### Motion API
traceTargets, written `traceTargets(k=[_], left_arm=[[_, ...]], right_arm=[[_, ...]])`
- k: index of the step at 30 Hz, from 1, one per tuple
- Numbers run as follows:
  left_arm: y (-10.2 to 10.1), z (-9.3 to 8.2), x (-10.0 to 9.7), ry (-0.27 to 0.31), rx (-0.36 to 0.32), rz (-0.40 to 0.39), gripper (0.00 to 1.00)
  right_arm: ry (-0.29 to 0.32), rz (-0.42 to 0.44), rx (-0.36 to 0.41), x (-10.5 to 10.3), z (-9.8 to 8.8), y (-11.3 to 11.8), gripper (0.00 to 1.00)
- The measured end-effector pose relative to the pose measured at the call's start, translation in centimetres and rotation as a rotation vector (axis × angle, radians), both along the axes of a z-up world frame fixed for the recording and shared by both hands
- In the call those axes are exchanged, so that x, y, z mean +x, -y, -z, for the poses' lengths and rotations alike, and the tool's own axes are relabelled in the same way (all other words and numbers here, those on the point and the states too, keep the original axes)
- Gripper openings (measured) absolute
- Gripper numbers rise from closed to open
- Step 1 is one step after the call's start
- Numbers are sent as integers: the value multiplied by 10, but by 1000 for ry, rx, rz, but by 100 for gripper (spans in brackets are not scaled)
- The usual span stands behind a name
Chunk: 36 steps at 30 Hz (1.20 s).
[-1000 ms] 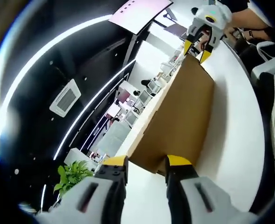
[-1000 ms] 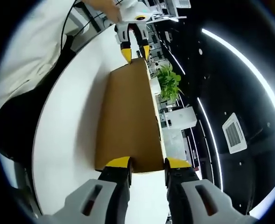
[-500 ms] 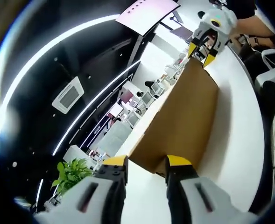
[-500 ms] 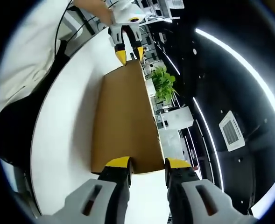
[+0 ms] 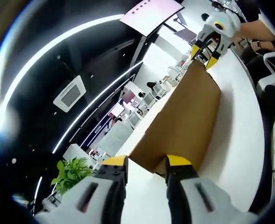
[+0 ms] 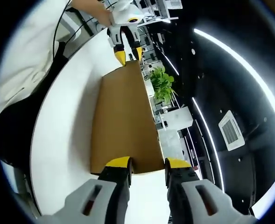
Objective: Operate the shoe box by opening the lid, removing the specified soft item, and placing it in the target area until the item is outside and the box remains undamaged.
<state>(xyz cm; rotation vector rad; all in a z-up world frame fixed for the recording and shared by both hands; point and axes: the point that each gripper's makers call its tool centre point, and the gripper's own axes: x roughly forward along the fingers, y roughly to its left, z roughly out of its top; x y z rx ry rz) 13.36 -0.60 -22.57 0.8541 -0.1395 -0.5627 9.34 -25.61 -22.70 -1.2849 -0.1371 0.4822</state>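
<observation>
The shoe box lid (image 5: 184,126) is plain brown cardboard on a white table (image 5: 235,154). Both grippers, left (image 5: 146,164) and right (image 6: 148,164), are grey-white with yellow fingertips (image 6: 118,162). At four o'clock from the box's far end in the right gripper view stands a green plant (image 6: 163,85).

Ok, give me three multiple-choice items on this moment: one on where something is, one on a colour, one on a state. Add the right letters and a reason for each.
1. Where is the leafy green potted plant?
A. beyond the box's long edge
B. on top of the box
C. between the right gripper's jaws

2. What colour are the tips on each gripper's jaws?
A. red
B. yellow
C. blue

3. How does the plain brown cardboard shoe box lid stand?
A. lifted off
B. torn open
C. flat and shut

Answers: 1 A, the right gripper view shows the plant past the lid's edge, off the white table. 2 B, the left gripper and right gripper both end in yellow tips. 3 C, the lid's top is one unbroken flat panel, a gripper at each short end.
</observation>
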Motion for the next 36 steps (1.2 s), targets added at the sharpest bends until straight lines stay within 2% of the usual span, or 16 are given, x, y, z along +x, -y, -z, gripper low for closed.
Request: traceTargets(k=[5,8,9,12,23,28,36], left_arm=[[-1,-3,0,-2,-20,0,31],[-4,-4,2,-46,-100,-5,29],[-4,-4,2,-53,-104,-3,29],[-4,-3,4,-38,-83,-6,29],[-5,-5,6,-35,-107,-9,29],[-5,-8,6,-32,-128,-9,29],[-3,-13,4,-19,-145,-12,28]], right_arm=[[4,-5,16,1,-3,2,27],[-2,1,35,3,-3,5,28],[-2,1,44,3,-4,5,28],[1,2,59,4,-5,5,28],[26,19,103,5,-8,5,29],[56,36,113,5,-12,3,29],[64,62,221,4,-18,5,29]])
